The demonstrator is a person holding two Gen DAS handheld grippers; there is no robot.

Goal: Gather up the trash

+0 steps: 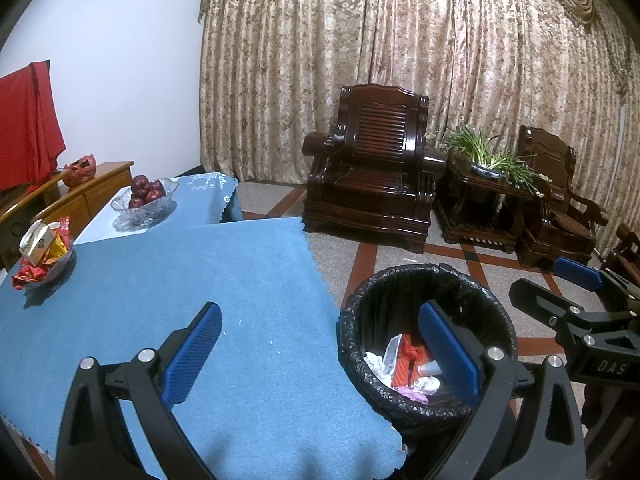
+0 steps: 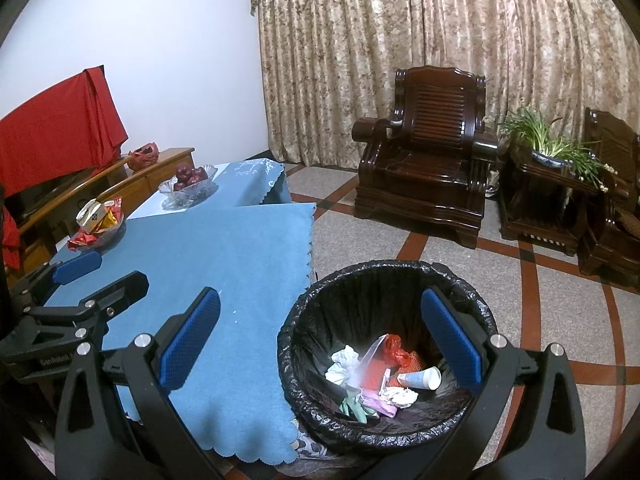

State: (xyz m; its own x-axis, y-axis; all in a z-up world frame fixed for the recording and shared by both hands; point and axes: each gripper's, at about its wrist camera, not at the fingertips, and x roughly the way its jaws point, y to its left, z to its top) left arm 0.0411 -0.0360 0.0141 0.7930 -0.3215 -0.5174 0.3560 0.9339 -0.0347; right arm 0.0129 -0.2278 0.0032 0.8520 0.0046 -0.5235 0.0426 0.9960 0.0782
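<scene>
I hold both claws, left (image 1: 320,356) and right (image 2: 320,344), wide open and empty above the bin (image 2: 486,312), which holds crumpled trash (image 2: 384,376).

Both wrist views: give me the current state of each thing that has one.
left gripper: open, empty
right gripper: open, empty
trash bin: lined, partly filled
paper cup: lying in bin
glass fruit bowl: holds red fruit
snack dish: holds wrappers
blue tablecloth: spread flat

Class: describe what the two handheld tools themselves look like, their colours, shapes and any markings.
Both the left tool and right tool have black angular frames with triangular cut-outs, silver round bolts and blue textured finger pads. Partly readable white lettering marks their bodies.
</scene>
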